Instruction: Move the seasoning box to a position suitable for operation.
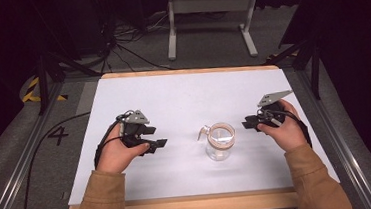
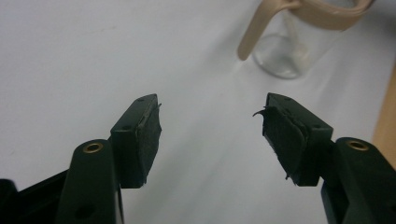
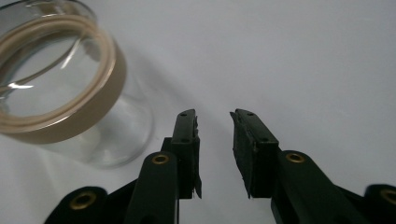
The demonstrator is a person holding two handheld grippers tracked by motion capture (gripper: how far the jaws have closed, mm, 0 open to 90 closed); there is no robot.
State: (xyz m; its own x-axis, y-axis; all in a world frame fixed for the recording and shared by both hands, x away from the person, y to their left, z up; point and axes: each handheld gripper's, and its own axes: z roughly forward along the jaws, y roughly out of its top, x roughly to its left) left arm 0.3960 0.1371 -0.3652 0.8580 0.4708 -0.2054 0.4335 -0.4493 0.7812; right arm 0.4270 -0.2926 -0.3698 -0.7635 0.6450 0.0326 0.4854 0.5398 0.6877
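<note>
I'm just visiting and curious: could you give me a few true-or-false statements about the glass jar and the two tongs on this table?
1. The glass jar stands upright between the two tongs. True.
2. The left tongs grip the jar. False: they are open and empty, apart from it.
3. The jar has a beige band around its rim. True.
4. The right tongs hold a spoon. False: nothing is between them.
5. The jar lies on a green cloth. False: it stands on the white table.

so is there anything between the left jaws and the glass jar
Nothing: in the high view only bare white table lies between the left gripper and the jar.
</note>
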